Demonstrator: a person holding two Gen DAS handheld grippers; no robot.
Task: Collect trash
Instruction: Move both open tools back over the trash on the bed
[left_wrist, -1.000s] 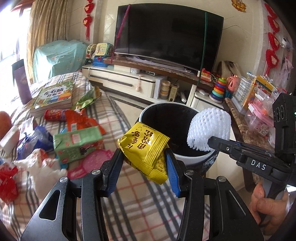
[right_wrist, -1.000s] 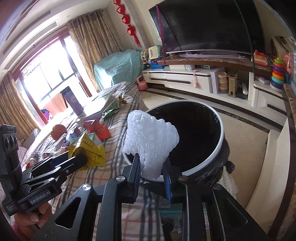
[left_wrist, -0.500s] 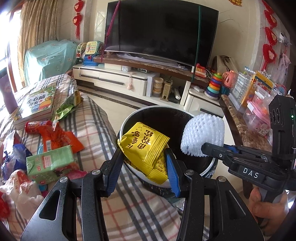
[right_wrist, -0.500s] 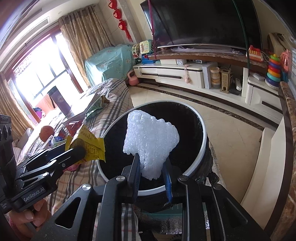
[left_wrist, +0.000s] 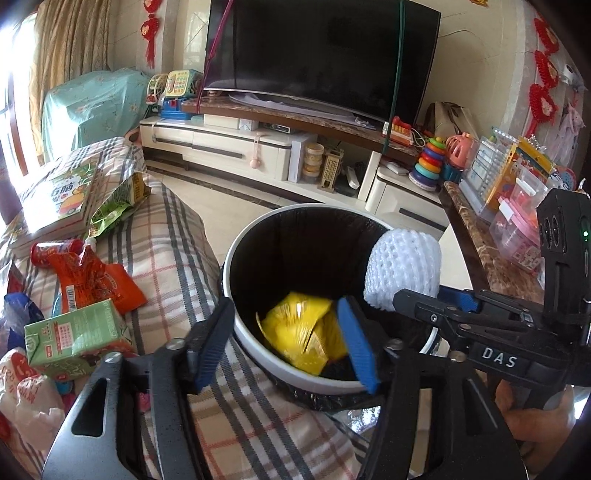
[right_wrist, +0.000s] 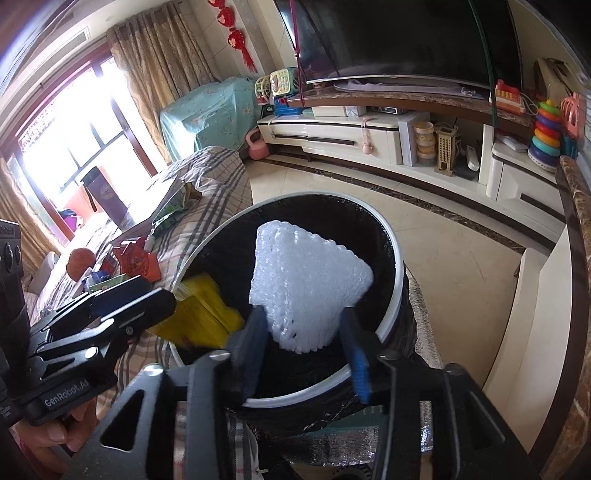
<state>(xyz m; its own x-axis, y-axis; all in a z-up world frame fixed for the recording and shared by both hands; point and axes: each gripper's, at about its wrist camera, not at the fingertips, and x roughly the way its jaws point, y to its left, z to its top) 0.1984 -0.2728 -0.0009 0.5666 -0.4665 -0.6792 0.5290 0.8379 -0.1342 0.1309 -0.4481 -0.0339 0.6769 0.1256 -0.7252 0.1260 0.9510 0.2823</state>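
Note:
A black-lined trash bin with a white rim (left_wrist: 236, 332) (right_wrist: 397, 266) stands beside the plaid-covered table. My left gripper (left_wrist: 286, 338) is open over the bin; a blurred yellow snack packet (left_wrist: 299, 328) (right_wrist: 199, 314) is below it inside the bin, free of the fingers. My right gripper (right_wrist: 304, 345) has its jaws spread apart over the bin; the white foam fruit net (right_wrist: 306, 284) (left_wrist: 404, 269) sits between them, and contact is unclear.
On the plaid cloth (left_wrist: 166, 240) lie a green carton (left_wrist: 74, 339), orange wrappers (left_wrist: 92, 280), a green packet (left_wrist: 118, 199) and a book (left_wrist: 59, 195). A TV stand (left_wrist: 258, 147) with toys is behind. A marble shelf (left_wrist: 476, 240) stands right of the bin.
My left gripper opened and the yellow packet dropped into the bin. My right gripper's jaws spread wider around the foam net. Both grippers moved further over the bin.

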